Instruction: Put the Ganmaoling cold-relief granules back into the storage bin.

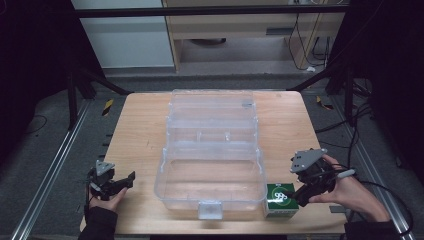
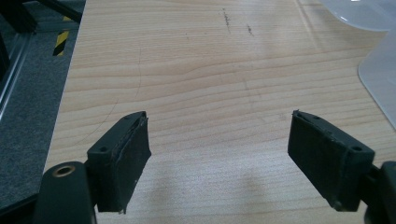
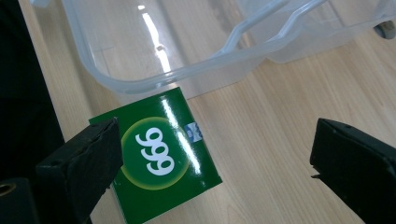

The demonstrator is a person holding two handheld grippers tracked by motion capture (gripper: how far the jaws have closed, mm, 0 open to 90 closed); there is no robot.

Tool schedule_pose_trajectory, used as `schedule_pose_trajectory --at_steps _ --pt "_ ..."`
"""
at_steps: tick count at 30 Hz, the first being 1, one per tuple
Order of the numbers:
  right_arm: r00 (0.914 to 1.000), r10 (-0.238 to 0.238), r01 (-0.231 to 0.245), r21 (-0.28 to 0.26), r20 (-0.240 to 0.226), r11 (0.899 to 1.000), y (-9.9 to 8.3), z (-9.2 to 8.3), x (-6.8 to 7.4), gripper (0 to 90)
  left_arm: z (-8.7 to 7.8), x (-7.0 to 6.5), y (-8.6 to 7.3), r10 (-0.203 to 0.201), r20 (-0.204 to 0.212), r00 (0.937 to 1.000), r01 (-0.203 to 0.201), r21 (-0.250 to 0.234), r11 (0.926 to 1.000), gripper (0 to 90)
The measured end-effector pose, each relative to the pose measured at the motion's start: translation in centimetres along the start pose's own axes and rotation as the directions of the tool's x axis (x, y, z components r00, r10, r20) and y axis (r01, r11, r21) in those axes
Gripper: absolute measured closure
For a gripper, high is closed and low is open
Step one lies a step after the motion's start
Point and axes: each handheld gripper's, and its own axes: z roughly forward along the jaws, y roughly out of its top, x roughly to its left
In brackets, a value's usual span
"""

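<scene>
Green box (image 3: 161, 161) between parted fingers (image 3: 84, 163)

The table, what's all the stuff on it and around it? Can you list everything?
Table: one, light wood, centre of the high view.
Storage box: one, clear plastic, open with tiers stepped back, middle of the table.
Small box: one, green with white 999, standing at the storage box's near right corner.
Cabinet: one, pale wood, beyond the table.
Cables: several, dark, on the floor at the back right.
Left gripper: one, black, open over bare wood.
Right gripper: one, black, open, beside the small box.
</scene>
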Motion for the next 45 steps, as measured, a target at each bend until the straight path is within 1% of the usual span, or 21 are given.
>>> schedule_pose_trajectory --at_steps 2,3,5,7,10,15,23,26,30,32,36,37,45 --pt "0.9998 -0.012 0.013 0.015 -0.018 1.000 -0.1 0.4 0.3 3.2 0.0 0.0 0.0 -0.003 0.000 1.0000 0.003 0.000 1.0000 19.9" --pt "0.9998 -0.012 0.013 0.015 -0.018 1.000 -0.1 0.4 0.3 3.2 0.0 0.0 0.0 -0.003 0.000 1.0000 0.003 -0.001 1.0000 19.9" --pt "0.9986 -0.025 0.027 0.037 -0.046 0.999 -0.3 0.9 0.6 3.2 0.0 0.0 0.0 0.002 -0.001 1.0000 -0.002 0.001 1.0000 19.8" --pt "0.9984 -0.028 0.030 0.043 -0.049 0.999 -0.3 1.0 0.7 3.2 0.0 0.0 0.0 0.002 0.000 1.0000 -0.002 0.002 1.0000 19.9" --pt "0.9975 -0.032 0.036 0.070 -0.063 0.997 -0.5 1.5 0.9 2.8 0.0 0.0 0.0 0.004 0.000 1.0000 -0.004 0.003 1.0000 19.9" --pt "0.9959 -0.038 0.045 0.091 -0.082 0.995 -0.6 2.2 1.2 2.2 0.0 0.0 0.0 0.004 -0.001 1.0000 -0.004 0.002 1.0000 19.9" --pt "0.9938 -0.052 0.064 0.127 -0.098 0.990 -0.9 3.4 1.5 1.5 0.0 0.0 0.0 0.004 -0.001 1.0000 -0.004 0.002 1.0000 19.9" --pt "0.9936 -0.055 0.068 0.131 -0.099 0.989 -1.0 3.8 1.6 1.5 0.0 0.0 0.0 0.004 -0.001 1.0000 -0.004 0.002 1.0000 19.8" --pt "0.9917 -0.063 0.079 0.145 -0.112 0.986 -1.1 4.3 1.8 1.3 0.0 0.0 0.0 0.006 -0.001 1.0000 -0.006 0.003 1.0000 19.8" --pt "0.9899 -0.077 0.094 0.145 -0.119 0.985 -1.2 4.7 1.9 1.2 0.0 0.0 0.0 0.006 -0.002 1.0000 -0.006 0.003 1.0000 19.9" --pt "0.9890 -0.077 0.096 0.151 -0.126 0.984 -1.2 5.0 2.0 1.3 0.0 0.0 0.0 0.006 -0.002 1.0000 -0.006 0.002 1.0000 19.9" --pt "0.9878 -0.085 0.104 0.153 -0.131 0.983 -1.3 5.2 2.0 1.3 0.0 0.0 0.0 0.006 -0.002 1.0000 -0.006 0.002 1.0000 19.9" --pt "0.9848 -0.095 0.120 0.175 -0.146 0.977 -1.5 6.2 2.3 1.4 0.0 0.0 0.0 0.006 -0.002 1.0000 -0.006 0.003 1.0000 19.8"
